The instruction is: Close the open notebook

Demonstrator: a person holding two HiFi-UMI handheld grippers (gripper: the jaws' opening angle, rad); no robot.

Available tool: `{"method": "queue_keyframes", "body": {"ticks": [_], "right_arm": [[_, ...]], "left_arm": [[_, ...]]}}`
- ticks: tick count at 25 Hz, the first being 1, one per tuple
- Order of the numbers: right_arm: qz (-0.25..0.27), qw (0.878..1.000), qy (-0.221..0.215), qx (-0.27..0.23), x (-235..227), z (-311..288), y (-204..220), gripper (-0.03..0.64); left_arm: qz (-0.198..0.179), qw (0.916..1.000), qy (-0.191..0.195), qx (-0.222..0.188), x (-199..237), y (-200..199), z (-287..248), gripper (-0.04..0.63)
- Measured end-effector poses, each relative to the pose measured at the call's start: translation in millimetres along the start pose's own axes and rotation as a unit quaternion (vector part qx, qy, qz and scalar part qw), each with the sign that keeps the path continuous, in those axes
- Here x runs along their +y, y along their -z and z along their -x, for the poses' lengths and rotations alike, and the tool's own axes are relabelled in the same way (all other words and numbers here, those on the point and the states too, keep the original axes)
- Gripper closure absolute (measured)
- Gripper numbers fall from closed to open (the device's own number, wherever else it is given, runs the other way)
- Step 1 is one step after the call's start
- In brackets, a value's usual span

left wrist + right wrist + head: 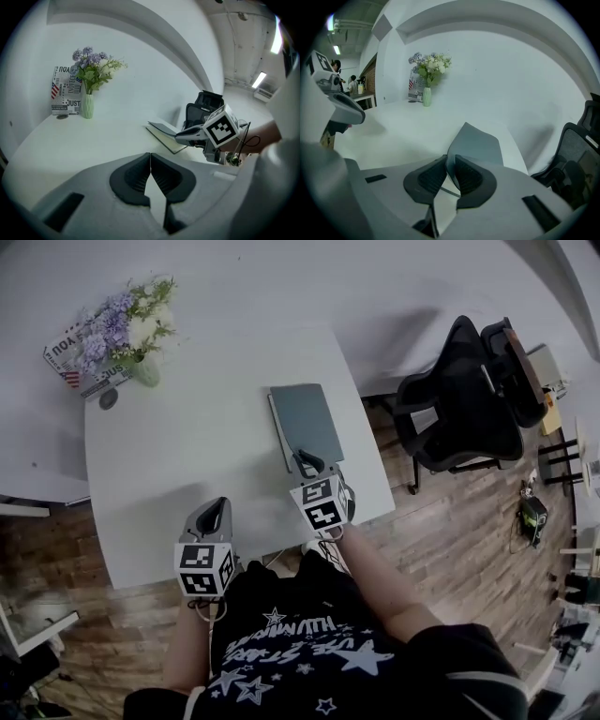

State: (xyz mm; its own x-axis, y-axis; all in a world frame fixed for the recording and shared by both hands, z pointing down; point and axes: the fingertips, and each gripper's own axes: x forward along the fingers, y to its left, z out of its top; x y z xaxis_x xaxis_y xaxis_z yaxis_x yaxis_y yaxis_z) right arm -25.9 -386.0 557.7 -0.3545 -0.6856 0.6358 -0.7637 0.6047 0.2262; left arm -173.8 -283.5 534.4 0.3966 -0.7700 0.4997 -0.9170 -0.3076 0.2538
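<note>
A grey-green notebook (307,418) lies on the white table (187,456), right of the middle. In the left gripper view the notebook (161,127) shows its cover lifted slightly off the pages. My right gripper (306,461) is at the notebook's near edge. In the right gripper view its jaws (450,159) stand almost together with the cover's near edge (480,143) pinched between the pads. My left gripper (217,508) hovers over the table's front edge, well left of the notebook. Its jaws (150,157) are shut with nothing between them.
A green vase of purple and white flowers (141,351) and a printed card (75,357) stand at the table's far left corner. A black office chair (459,404) sits just beyond the table's right edge, on a wooden floor.
</note>
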Motion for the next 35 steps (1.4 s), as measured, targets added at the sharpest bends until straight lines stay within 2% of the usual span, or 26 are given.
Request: {"method": "queue_keyframes", "body": {"ticks": [7, 14, 17, 19, 24, 26, 31, 35], "right_arm": [[-0.022, 0.999, 0.026, 0.018, 12.4, -13.4, 11.6, 0.540], [-0.063, 0.998, -0.014, 0.027, 20.4, -16.9, 17.2, 0.477], [-0.091, 0.995, -0.017, 0.023, 20.0, -9.6, 19.3, 0.463], [-0.109, 0.994, -0.014, 0.010, 17.5, -1.9, 17.3, 0.471], [-0.143, 0.989, 0.013, -0.025, 3.5, 27.9, 17.8, 0.548], [-0.162, 0.986, 0.024, -0.039, -2.9, 44.8, 21.7, 0.614], [-0.214, 0.974, 0.042, -0.061, -8.9, 96.4, 44.4, 0.615], [-0.232, 0.968, 0.068, -0.069, -3.0, 141.0, 65.0, 0.615]], "left_arm": [[0.002, 0.9989, 0.037, 0.029, 9.6, 16.4, -5.5, 0.575], [-0.020, 0.9960, 0.073, 0.047, 4.0, 14.0, -23.5, 0.575], [-0.026, 0.9948, 0.084, 0.051, -6.6, 16.0, -29.1, 0.575], [-0.032, 0.9939, 0.090, 0.056, -13.7, 19.0, -31.7, 0.575], [-0.050, 0.9907, 0.107, 0.067, -35.7, 26.7, -35.9, 0.575], [-0.061, 0.9893, 0.114, 0.067, -46.4, 28.0, -35.5, 0.575], [-0.089, 0.9867, 0.124, 0.057, -76.1, 30.1, -19.3, 0.575], [-0.106, 0.9842, 0.134, 0.045, -98.1, 36.2, 10.3, 0.575]]}}
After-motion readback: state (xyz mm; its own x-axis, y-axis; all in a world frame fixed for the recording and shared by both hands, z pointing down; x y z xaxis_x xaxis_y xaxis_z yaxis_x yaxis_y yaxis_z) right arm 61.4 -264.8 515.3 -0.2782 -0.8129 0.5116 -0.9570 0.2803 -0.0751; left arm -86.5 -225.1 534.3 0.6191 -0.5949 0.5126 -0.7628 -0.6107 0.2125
